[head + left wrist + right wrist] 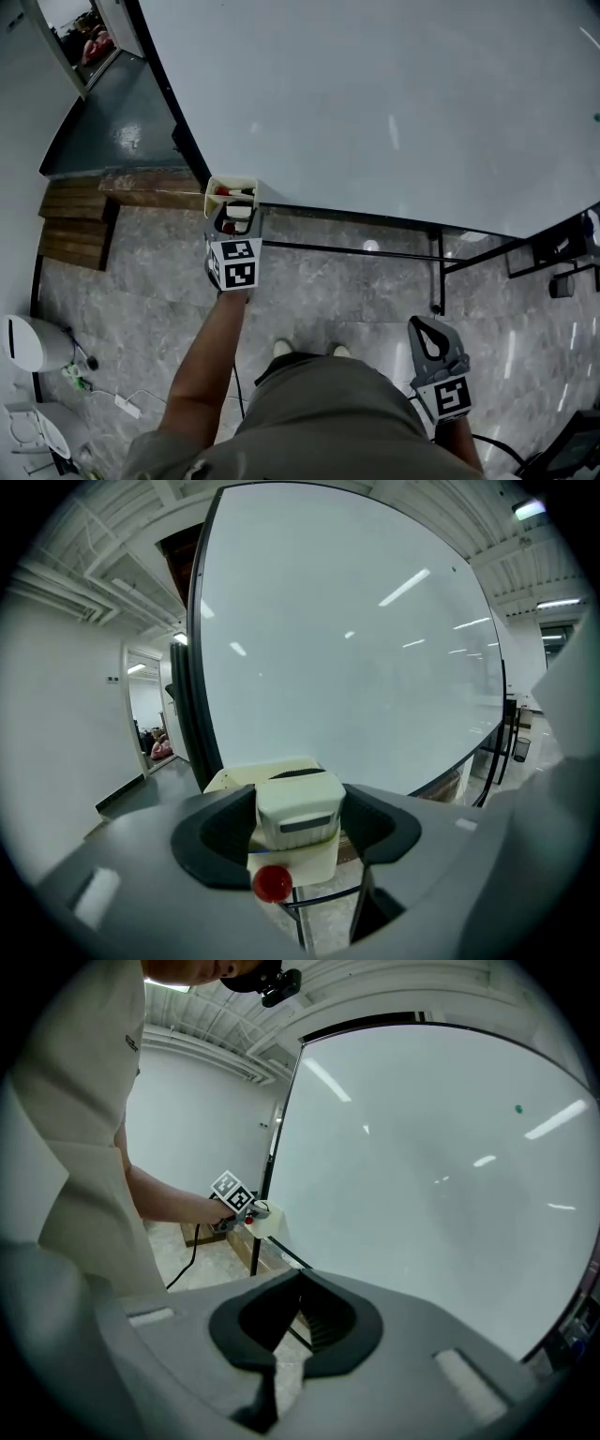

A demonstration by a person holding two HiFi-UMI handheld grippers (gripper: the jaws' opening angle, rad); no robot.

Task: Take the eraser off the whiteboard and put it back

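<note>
The whiteboard [375, 112] fills the upper head view, and a cream holder [232, 187] with markers hangs at its lower left corner. My left gripper [236, 210] reaches up to that holder. A cream eraser [298, 810] with a grey slot fills the gap between its jaws, and both pads touch its sides. Just behind the eraser is the holder [234, 778], and a small red round thing [272, 883] shows beneath it. My right gripper [427, 326] hangs low at the right, away from the board. Its jaws [302, 1283] are shut with nothing between them.
Black stand legs [438, 272] run under the board. Wooden pallets [75, 225] lie on the floor at the left, near a white bin [28, 342] and a power strip with cable [127, 405]. Dark equipment [562, 248] sits at the right. The person's torso [319, 422] fills the bottom.
</note>
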